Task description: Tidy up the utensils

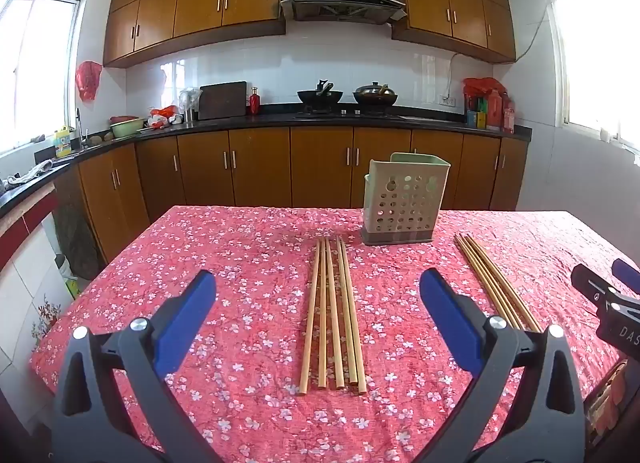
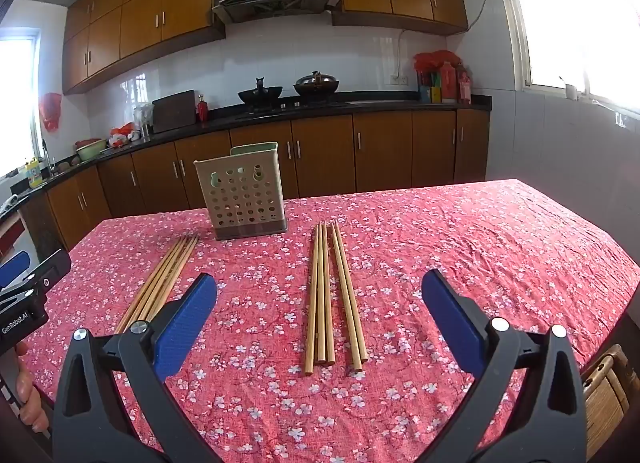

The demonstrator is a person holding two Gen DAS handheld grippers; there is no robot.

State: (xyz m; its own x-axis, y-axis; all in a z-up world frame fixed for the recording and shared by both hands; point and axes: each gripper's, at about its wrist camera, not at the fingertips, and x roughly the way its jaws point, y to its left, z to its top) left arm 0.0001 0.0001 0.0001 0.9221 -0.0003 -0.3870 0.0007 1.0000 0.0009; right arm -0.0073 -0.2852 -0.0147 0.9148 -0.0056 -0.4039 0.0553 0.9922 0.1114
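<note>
Two bundles of several wooden chopsticks lie on the red floral tablecloth (image 1: 240, 263). The left bundle (image 1: 335, 323) lies lengthwise just ahead of my left gripper (image 1: 318, 277), whose blue pads stand wide open above the cloth with nothing gripped. The right bundle (image 2: 321, 303) lies the same way before my right gripper (image 2: 320, 279), also open and empty. Behind both bundles stands a pale green perforated utensil holder (image 1: 404, 199) on a dark base, upright and with nothing showing above its rim. Each view catches the other bundle (image 1: 495, 283) (image 2: 160, 283) and the other gripper (image 1: 602, 279) (image 2: 32, 271) at its edge.
A person's hand (image 2: 28, 395) holds the left gripper's handle. A wicker seat (image 2: 608, 387) stands at the table's near right corner. Beyond the table run wooden cabinets and a dark counter (image 1: 320, 123) with woks, bottles and a sink.
</note>
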